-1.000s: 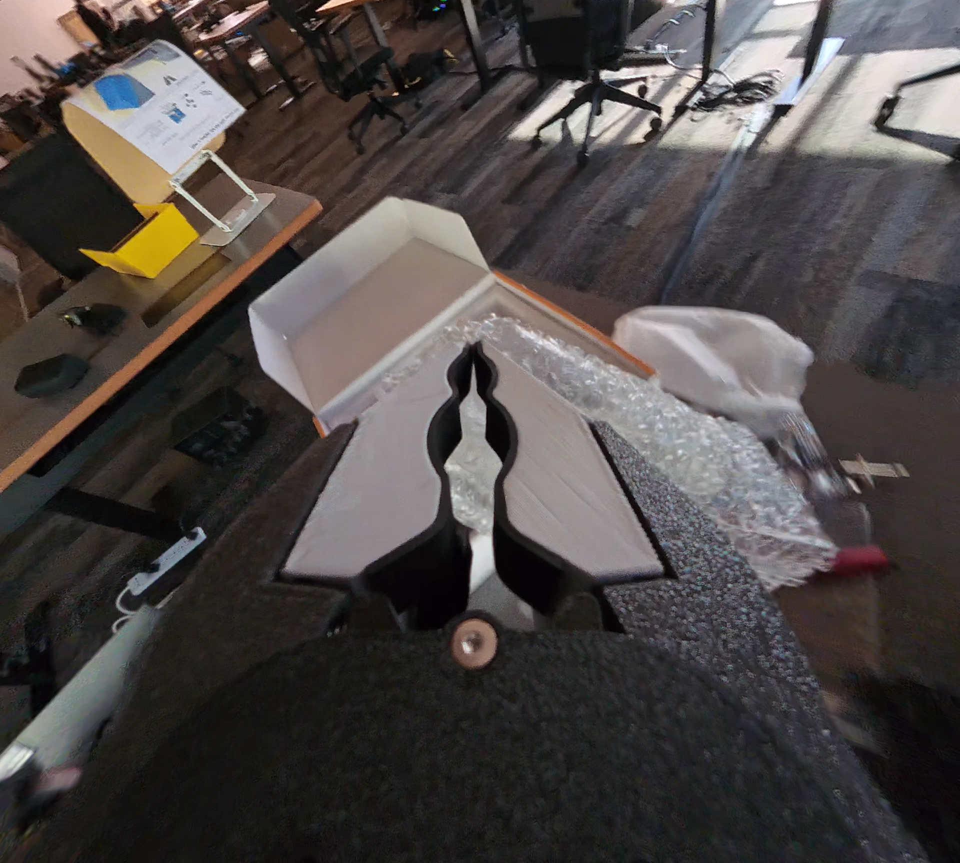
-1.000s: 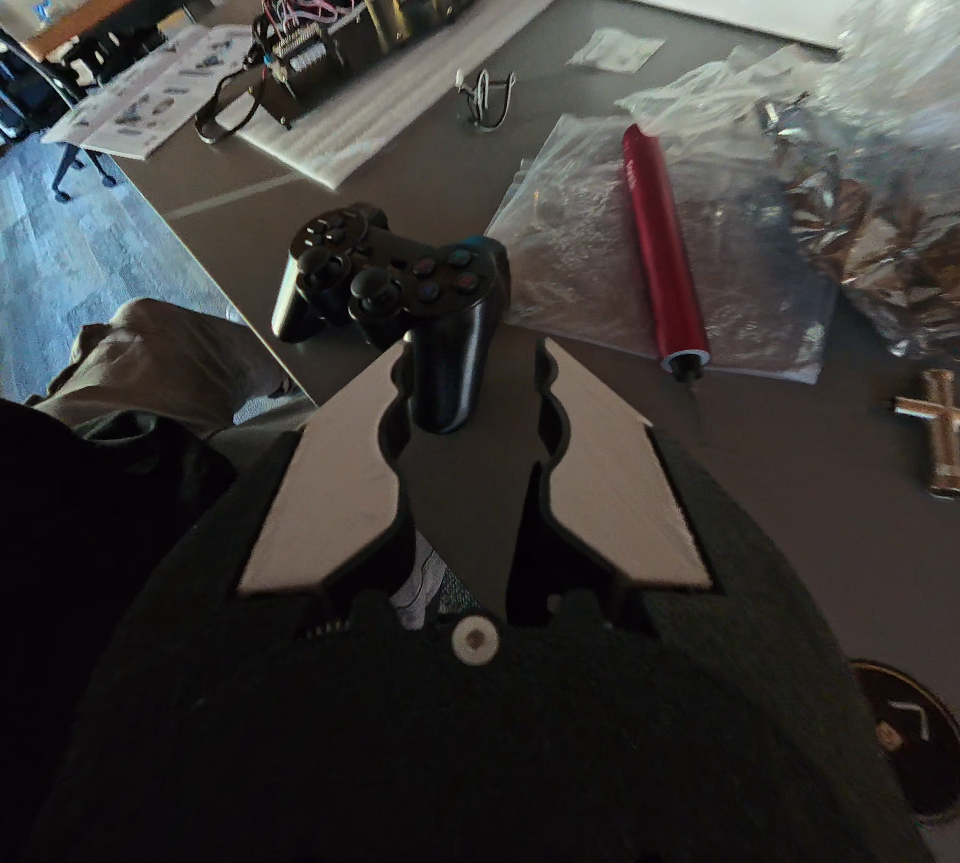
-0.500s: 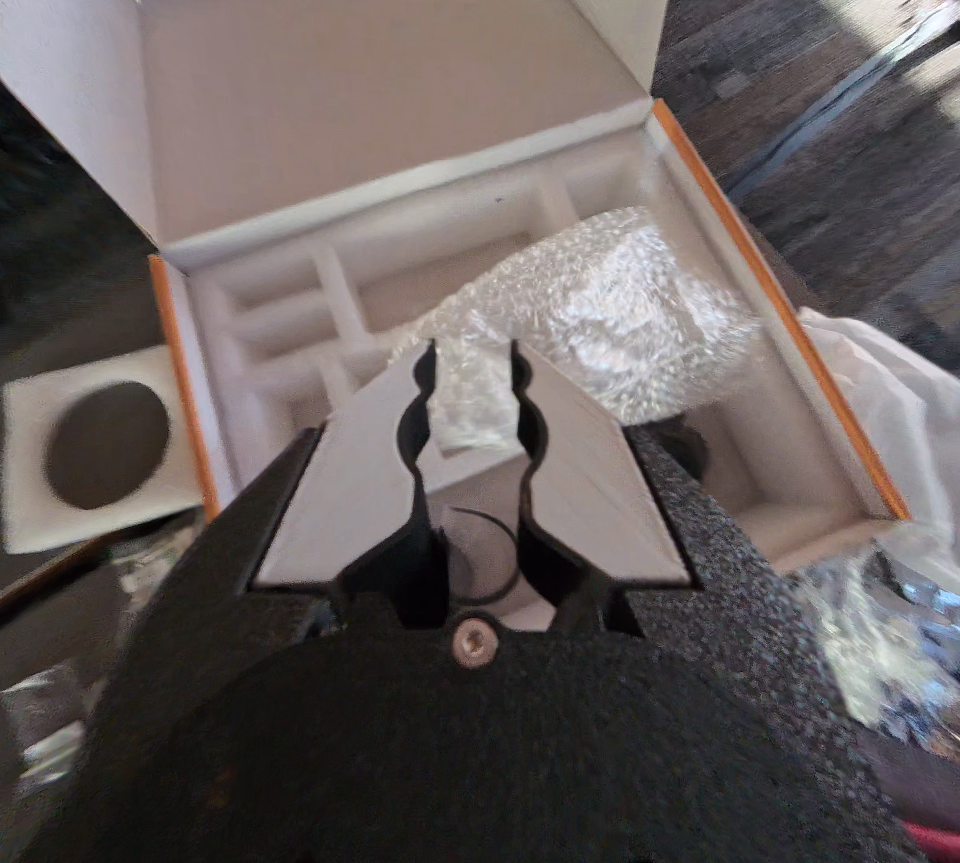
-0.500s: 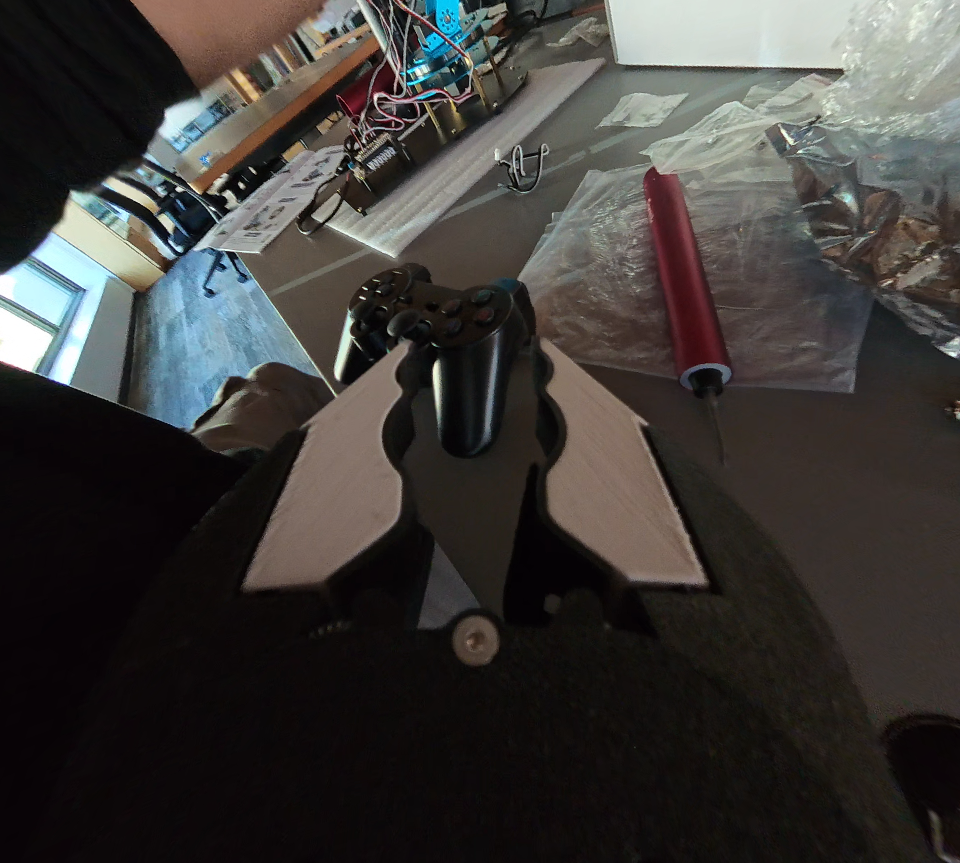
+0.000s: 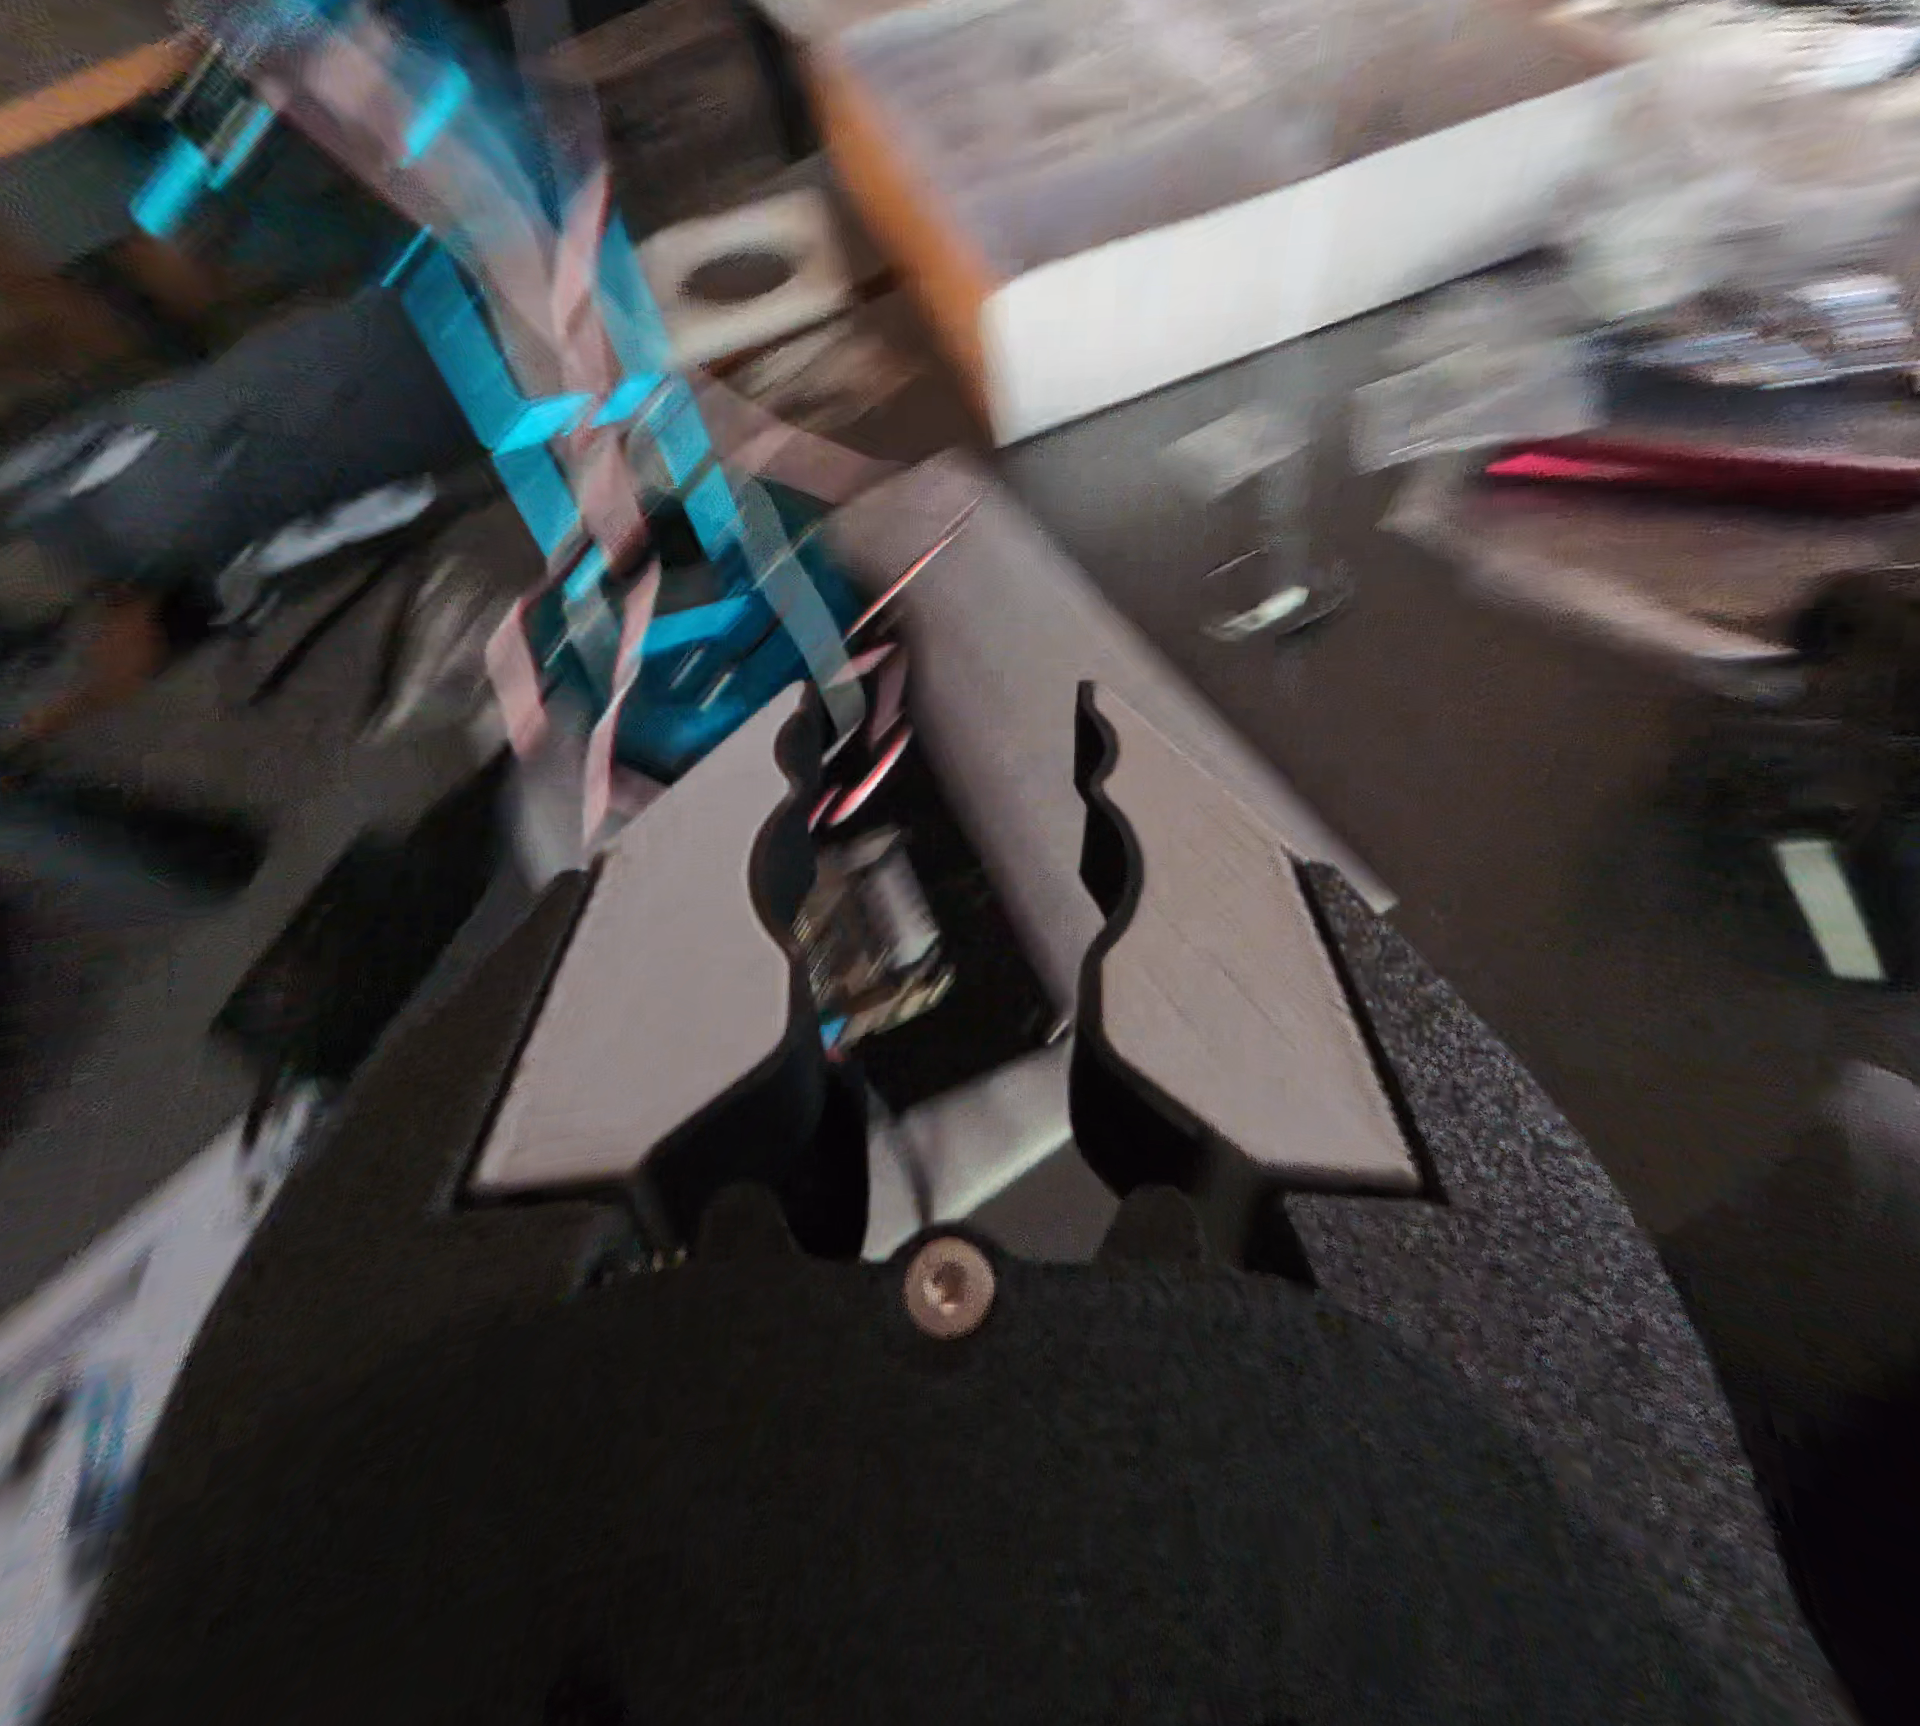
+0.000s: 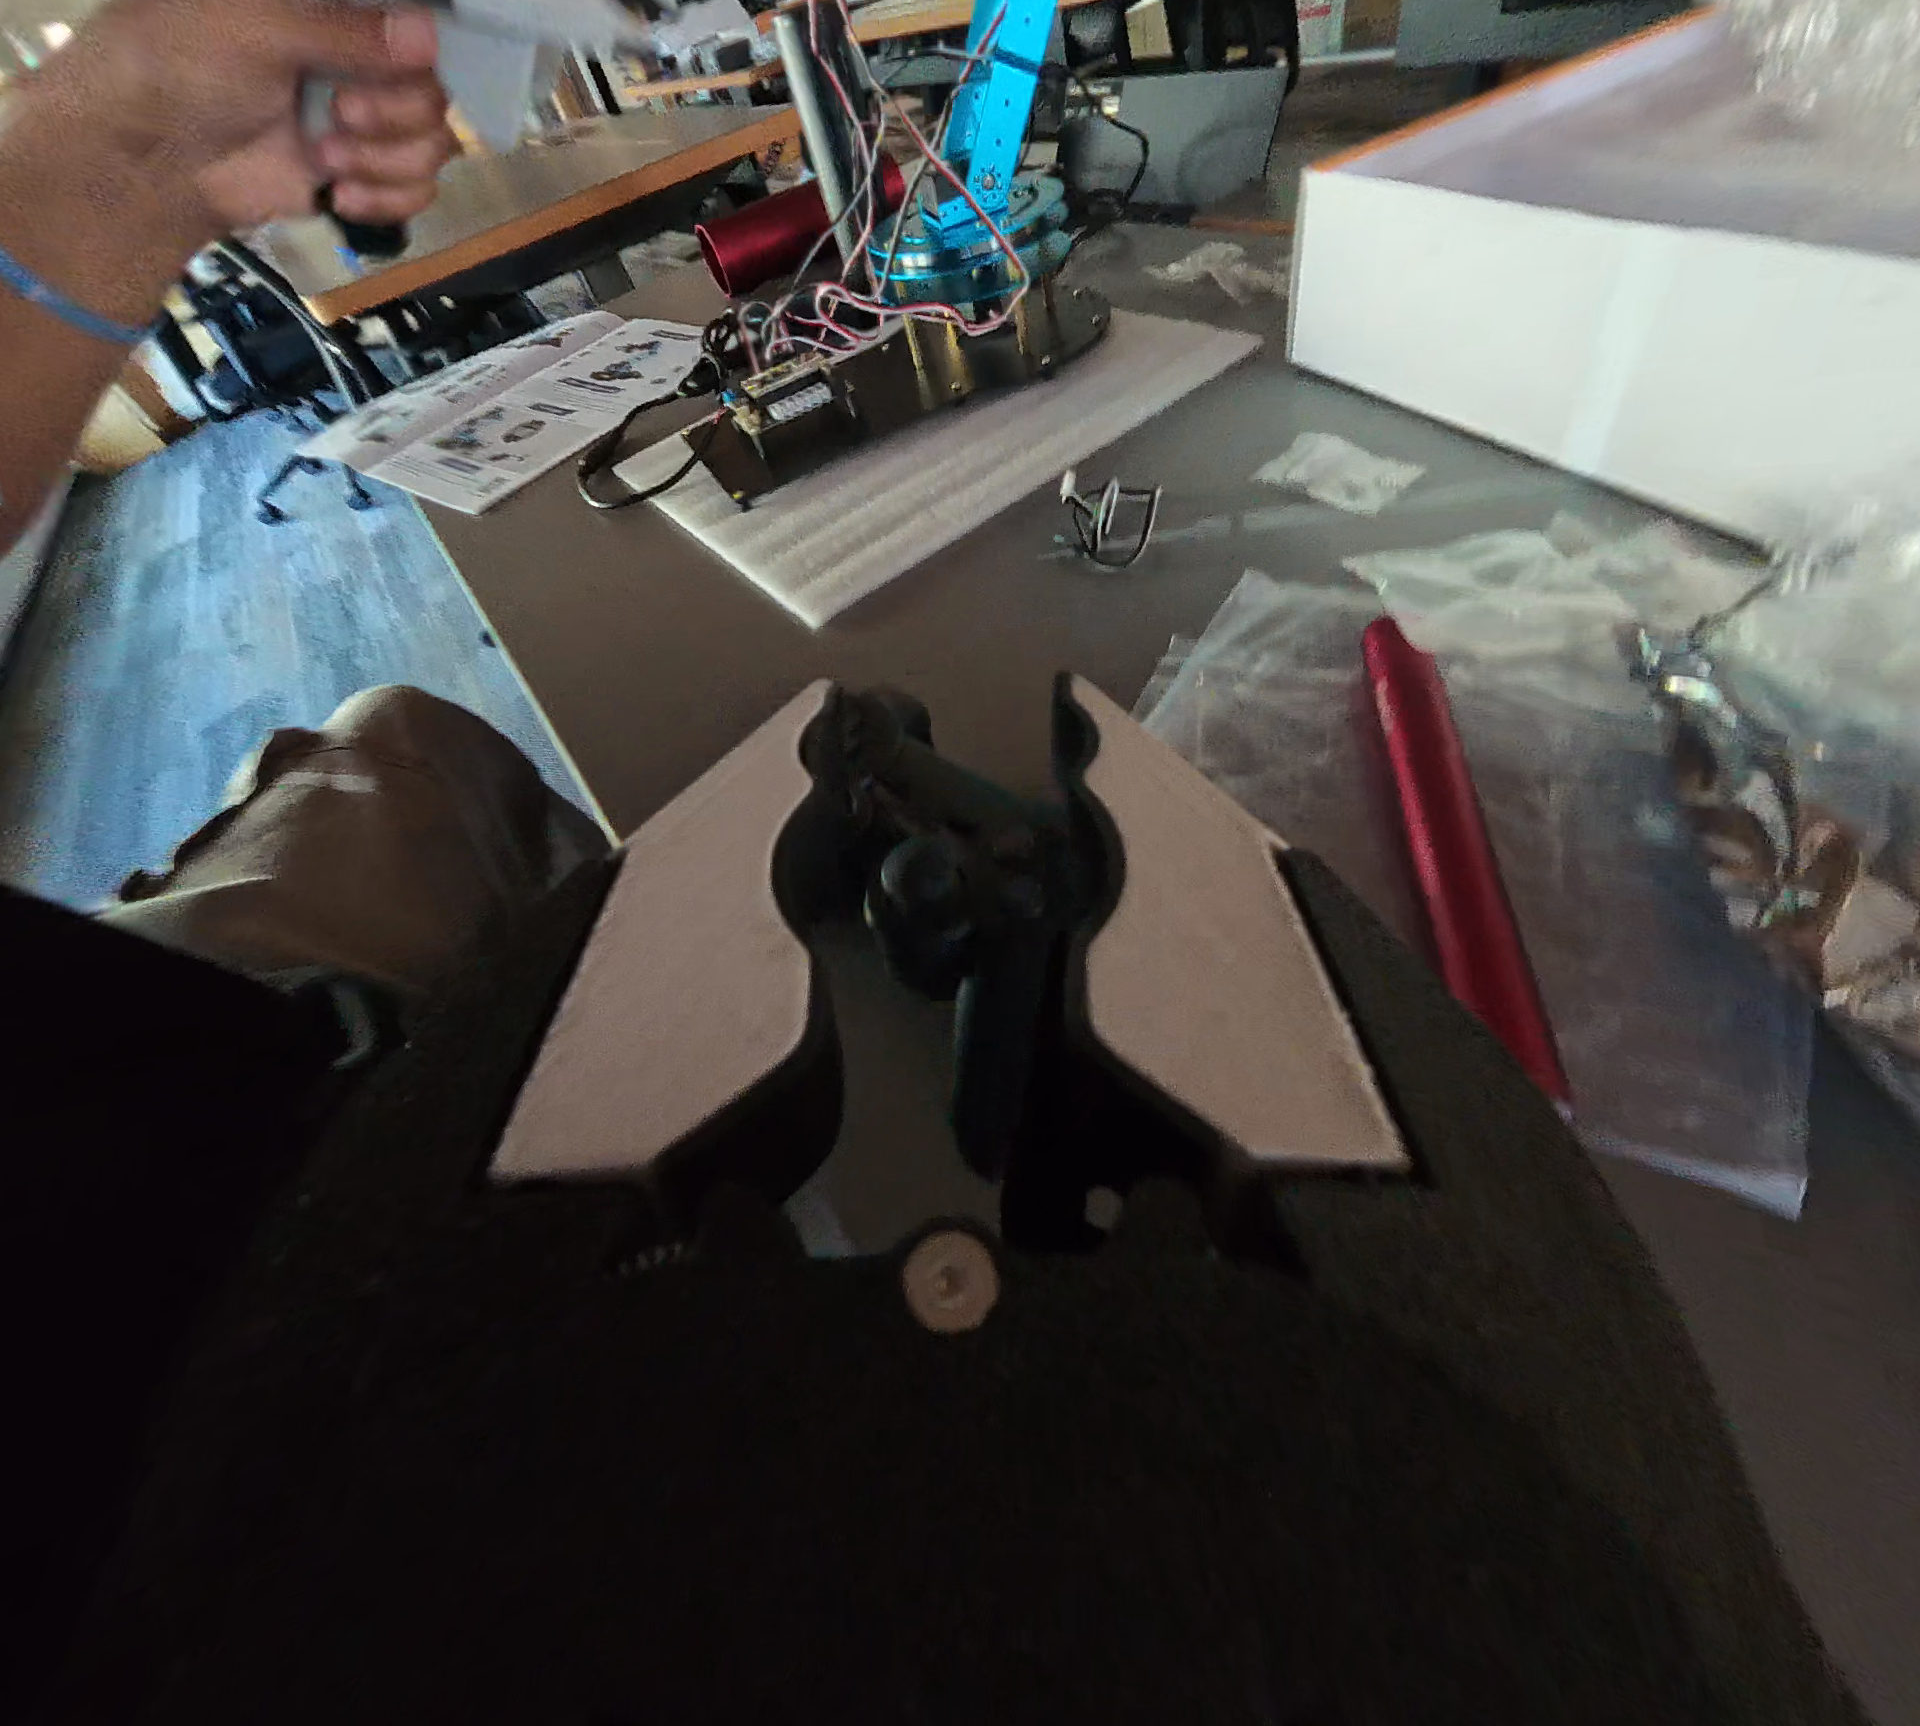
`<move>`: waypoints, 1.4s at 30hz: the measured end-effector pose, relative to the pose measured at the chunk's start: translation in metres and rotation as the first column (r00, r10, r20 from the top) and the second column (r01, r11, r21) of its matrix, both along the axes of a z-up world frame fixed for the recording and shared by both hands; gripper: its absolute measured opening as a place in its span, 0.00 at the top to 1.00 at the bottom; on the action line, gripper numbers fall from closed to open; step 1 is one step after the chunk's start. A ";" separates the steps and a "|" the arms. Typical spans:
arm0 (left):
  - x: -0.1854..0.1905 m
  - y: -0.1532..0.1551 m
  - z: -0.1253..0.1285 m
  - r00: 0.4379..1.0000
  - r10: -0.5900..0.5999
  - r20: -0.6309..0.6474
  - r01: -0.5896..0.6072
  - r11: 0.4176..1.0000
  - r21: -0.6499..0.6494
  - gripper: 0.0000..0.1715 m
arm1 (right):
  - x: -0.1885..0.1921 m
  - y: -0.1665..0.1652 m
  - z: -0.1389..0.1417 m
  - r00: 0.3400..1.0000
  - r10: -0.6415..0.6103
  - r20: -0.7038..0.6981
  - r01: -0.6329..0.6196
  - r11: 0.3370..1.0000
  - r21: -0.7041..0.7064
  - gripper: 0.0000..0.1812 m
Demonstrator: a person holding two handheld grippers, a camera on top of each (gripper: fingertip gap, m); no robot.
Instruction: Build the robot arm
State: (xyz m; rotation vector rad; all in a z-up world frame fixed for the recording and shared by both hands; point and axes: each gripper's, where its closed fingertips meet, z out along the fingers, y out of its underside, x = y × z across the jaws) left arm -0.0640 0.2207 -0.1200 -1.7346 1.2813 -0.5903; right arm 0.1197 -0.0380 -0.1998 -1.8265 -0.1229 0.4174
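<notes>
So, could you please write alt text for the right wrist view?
The right gripper has its fingers around a black game controller above a grey table. Behind stand a blue robot arm, a white box and a red tube; a hand holds the left gripper.

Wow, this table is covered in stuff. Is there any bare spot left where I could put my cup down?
Yes: a bare strip of table lies between the foam mat under the blue robot arm and the black game controller in the right gripper. The right side is crowded: red tube, plastic bags, white box.
</notes>
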 end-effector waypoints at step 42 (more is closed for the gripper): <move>-0.074 0.046 -0.161 0.964 0.265 0.004 -0.262 0.955 -0.143 0.81 | 0.032 0.059 -0.038 0.999 -0.006 -0.052 0.006 1.000 -0.010 0.80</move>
